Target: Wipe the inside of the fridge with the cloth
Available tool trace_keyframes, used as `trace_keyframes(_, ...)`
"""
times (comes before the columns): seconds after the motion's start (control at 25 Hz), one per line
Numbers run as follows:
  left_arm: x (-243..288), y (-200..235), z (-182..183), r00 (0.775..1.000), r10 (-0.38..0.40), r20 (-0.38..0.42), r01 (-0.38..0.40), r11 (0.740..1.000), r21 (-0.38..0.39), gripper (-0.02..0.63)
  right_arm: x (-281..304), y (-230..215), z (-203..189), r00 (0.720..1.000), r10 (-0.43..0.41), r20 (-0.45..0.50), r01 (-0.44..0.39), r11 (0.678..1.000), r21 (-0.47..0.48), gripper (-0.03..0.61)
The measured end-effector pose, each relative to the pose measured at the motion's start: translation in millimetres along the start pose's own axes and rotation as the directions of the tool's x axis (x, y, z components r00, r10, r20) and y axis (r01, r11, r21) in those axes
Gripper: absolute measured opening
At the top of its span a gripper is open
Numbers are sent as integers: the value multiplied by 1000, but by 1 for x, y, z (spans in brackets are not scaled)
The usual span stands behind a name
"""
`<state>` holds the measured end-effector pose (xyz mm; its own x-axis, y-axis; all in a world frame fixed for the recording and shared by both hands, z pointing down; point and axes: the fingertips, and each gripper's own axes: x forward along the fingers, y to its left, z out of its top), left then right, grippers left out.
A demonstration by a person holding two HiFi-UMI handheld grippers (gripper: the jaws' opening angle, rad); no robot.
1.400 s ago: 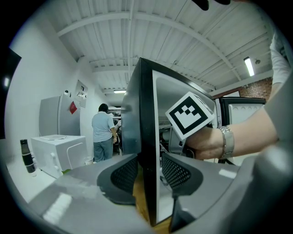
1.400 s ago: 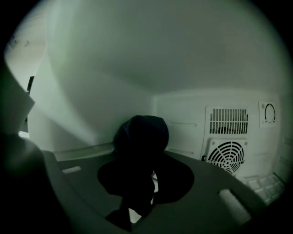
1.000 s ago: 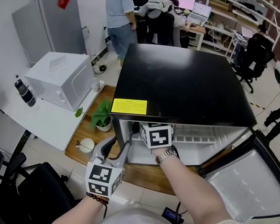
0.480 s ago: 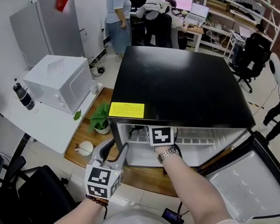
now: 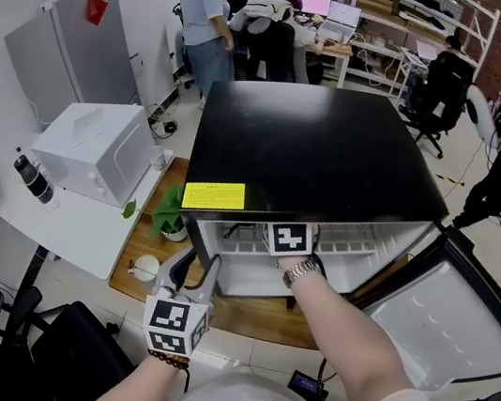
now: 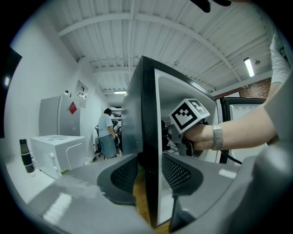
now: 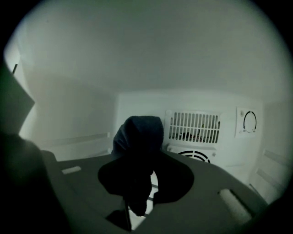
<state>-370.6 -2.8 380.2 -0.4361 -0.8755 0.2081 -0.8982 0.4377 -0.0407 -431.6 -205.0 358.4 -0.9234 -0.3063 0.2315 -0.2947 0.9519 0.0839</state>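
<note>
A black mini fridge (image 5: 316,149) stands on a wooden platform with its door (image 5: 444,322) swung open to the right. My right gripper (image 7: 144,183) is inside the white compartment, shut on a dark cloth (image 7: 137,137) that bunches up above the jaws. The cloth hangs in front of the back wall, left of a vent grille (image 7: 192,127). From the head view only that gripper's marker cube (image 5: 290,238) shows, under the fridge's top edge. My left gripper (image 5: 197,267) straddles the fridge's left front wall (image 6: 149,114), one pad on each side of it.
A thermostat dial (image 7: 249,122) sits on the back wall to the right. A white table (image 5: 85,224) at the left holds a white box (image 5: 88,149) and a bottle (image 5: 29,177). A potted plant (image 5: 170,212) stands by the fridge's left corner. People and desks fill the room behind.
The head view has shifted slightly. The right gripper's cube has edged a little farther under the fridge top. The left gripper stays on the fridge wall. People in the background have moved.
</note>
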Motion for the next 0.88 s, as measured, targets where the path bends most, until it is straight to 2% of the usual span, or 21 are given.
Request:
trace_keyframes(0.24, 1, -1, 2, 1000, -5, -1, 5, 1000, -3, 160, -2, -15, 5, 999, -25, 34, 25, 1000, -7, 91)
trace_keyframes(0.48, 1, -1, 2, 1000, -8, -3, 8, 1000, 1, 160, -6, -15, -5, 1000, -8, -14, 9, 1000, 18, 91)
trace_keyframes(0.88, 0, -2, 2, 1000, -23, 1, 23, 1000, 1, 160, -17, -23, -8, 999, -34, -4, 34, 999, 17, 91)
